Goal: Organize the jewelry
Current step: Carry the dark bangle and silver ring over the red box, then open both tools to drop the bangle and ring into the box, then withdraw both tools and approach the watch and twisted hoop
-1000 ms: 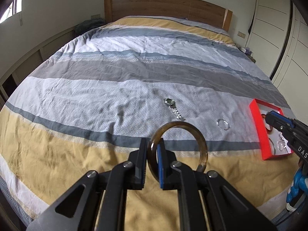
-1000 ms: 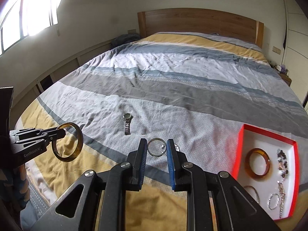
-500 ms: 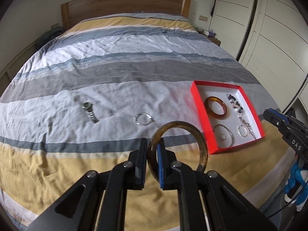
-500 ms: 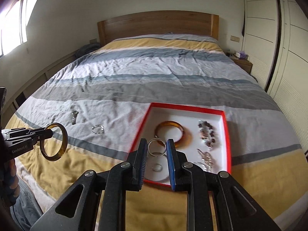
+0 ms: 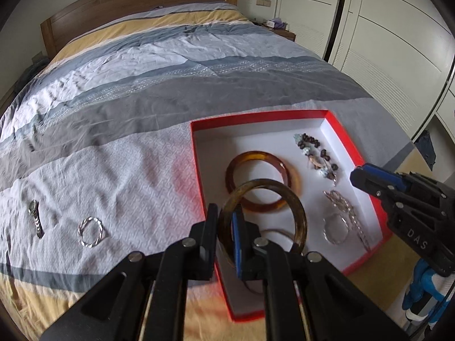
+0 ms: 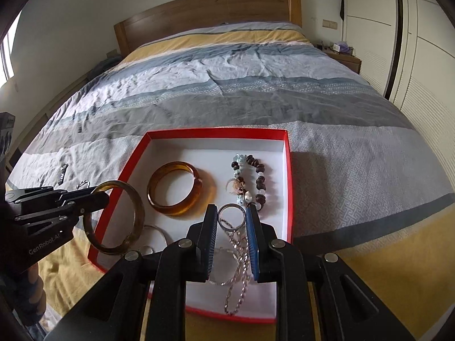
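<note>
My left gripper is shut on a dark brown bangle, held upright over the near left corner of the red tray. In the right wrist view the same gripper and bangle hang over the tray's left rim. My right gripper is shut on a small silver ring above the tray's middle. Inside lie an amber bangle, a beaded bracelet, a silver chain and thin silver hoops. A twisted silver bangle and a watch lie on the bedspread, left of the tray.
The tray sits near the foot of a striped bed with a wooden headboard. White wardrobe doors stand along the right side and a small nightstand at the far right. The right gripper reaches in over the tray's right rim.
Both grippers have swept right and slightly down, from over the bedspread to over the red tray. Each keeps its grip, the left on the brown bangle and the right on the silver ring.
</note>
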### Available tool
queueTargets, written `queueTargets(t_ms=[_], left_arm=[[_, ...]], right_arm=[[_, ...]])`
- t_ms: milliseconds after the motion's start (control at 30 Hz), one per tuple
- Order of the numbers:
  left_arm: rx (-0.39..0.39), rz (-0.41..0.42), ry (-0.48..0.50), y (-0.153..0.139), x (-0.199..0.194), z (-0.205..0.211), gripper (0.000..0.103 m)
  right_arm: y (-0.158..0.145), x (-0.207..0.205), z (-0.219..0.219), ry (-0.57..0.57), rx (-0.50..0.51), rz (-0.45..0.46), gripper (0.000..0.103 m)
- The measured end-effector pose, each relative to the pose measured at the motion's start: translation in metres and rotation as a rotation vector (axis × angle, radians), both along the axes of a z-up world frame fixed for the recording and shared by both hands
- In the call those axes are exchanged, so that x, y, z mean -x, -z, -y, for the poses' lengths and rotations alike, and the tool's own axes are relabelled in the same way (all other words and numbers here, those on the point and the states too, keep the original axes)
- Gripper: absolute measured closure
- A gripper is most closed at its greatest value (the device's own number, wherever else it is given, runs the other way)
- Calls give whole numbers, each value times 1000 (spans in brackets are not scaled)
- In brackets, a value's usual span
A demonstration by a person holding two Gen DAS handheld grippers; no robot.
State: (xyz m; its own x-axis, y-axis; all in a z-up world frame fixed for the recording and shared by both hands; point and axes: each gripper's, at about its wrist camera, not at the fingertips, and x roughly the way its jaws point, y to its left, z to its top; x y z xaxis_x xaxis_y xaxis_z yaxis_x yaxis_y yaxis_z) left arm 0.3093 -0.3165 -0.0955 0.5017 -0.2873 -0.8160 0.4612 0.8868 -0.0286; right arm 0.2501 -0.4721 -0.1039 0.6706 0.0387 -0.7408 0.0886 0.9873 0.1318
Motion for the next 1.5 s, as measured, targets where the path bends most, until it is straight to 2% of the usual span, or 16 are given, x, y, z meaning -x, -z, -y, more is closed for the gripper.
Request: queueTargets(t_ms=[233,367,633,700,833,1100,1200,1500], left_arm=[[-25,-14,-3,22,-24,15,94],[-35,-9,11,32,-22,19,94],[-28,-20,15,30,-18,18,93],[-15,-28,9,28,-16,15,92],[-4,-41,4,21,-11,10,91],[42,13,5,-18,22,-9,90],[66,28,-11,-34,39,-29,90],[27,20,-117,-67,102,-111,90]], right_arm=[[23,-42,13,-13,-14,-67,83],[34,-46,12,-29,-7,-85,82],[36,-45,14,-17,5,-99,81],[34,-42,13,-13,8,-101,77],[22,-29,13,-3,12,-88,75],[-13,12,14,42,-7,-53,72],[-27,31,7,49,-16,-39,72],[-70,90,-39,26,-45,9,70]])
